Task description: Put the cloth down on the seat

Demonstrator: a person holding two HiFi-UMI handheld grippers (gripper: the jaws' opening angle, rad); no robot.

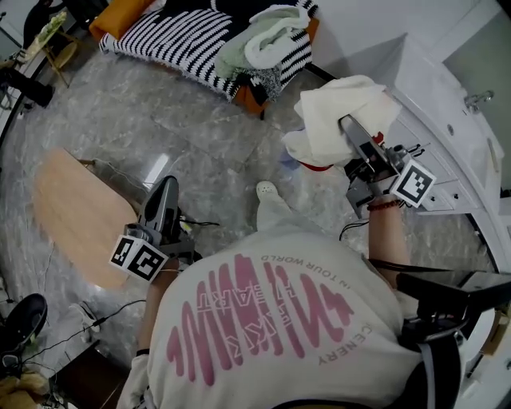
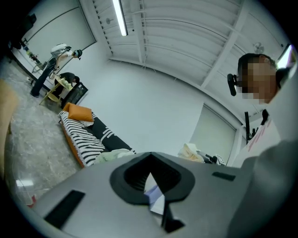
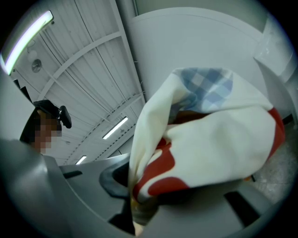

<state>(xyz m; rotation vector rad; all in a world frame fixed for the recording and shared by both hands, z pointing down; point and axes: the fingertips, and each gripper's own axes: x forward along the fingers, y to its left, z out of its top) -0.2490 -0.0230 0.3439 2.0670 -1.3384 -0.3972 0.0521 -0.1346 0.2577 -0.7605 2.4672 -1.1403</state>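
Observation:
A white cloth (image 1: 339, 120) with red patches and a blue check corner hangs bunched from my right gripper (image 1: 359, 144), which is shut on it near the white counter. In the right gripper view the cloth (image 3: 219, 139) fills the picture, and its folds are pinched where the right gripper (image 3: 135, 197) closes. The seat is a black-and-white striped sofa (image 1: 184, 44) at the far side of the floor, well apart from the cloth. My left gripper (image 1: 162, 209) is at the left over the floor, shut with nothing in it. The left gripper (image 2: 151, 173) points level toward the sofa (image 2: 84, 137).
A pale green and white bundle (image 1: 267, 36) lies on the sofa's right end, with an orange cushion (image 1: 120, 16) at its left end. A wooden board (image 1: 76, 212) stands low at the left. A white curved counter (image 1: 455, 104) runs along the right. Cables (image 1: 104, 319) trail on the marble floor.

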